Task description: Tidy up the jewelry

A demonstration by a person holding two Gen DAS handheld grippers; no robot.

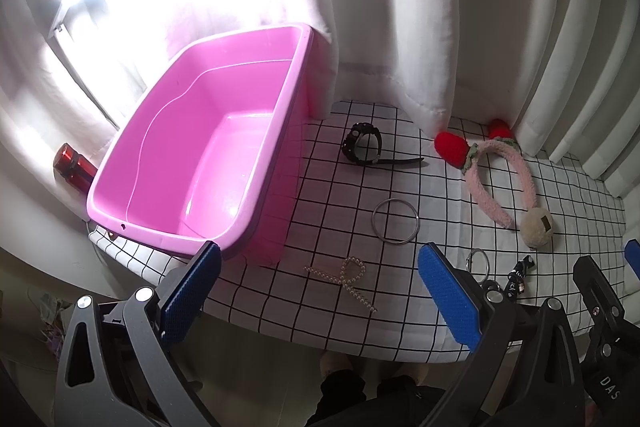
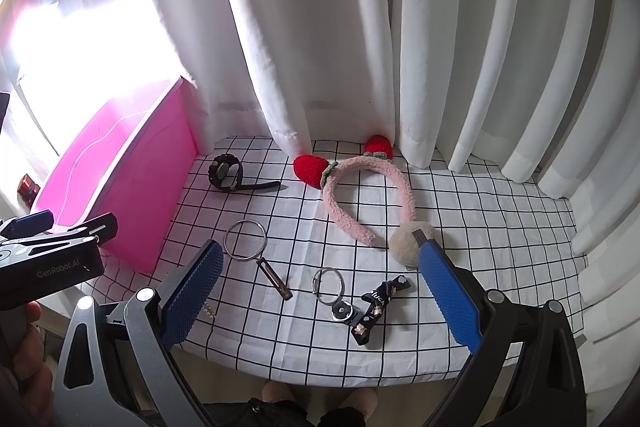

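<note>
Lying flat: hair clip [image 2: 275,277], long axis toward bangle [image 2: 245,239], seemingly touching | both jaws spread

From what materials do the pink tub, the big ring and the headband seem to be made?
Pink tub: probably plastic, smooth and slightly glossy, with soft reflections on its moulded walls.
Big ring: looks like polished metal; it is thin, silvery and catches light.
Headband: fuzzy pink fabric, plush or fleece, with a matte, woolly surface.
</note>
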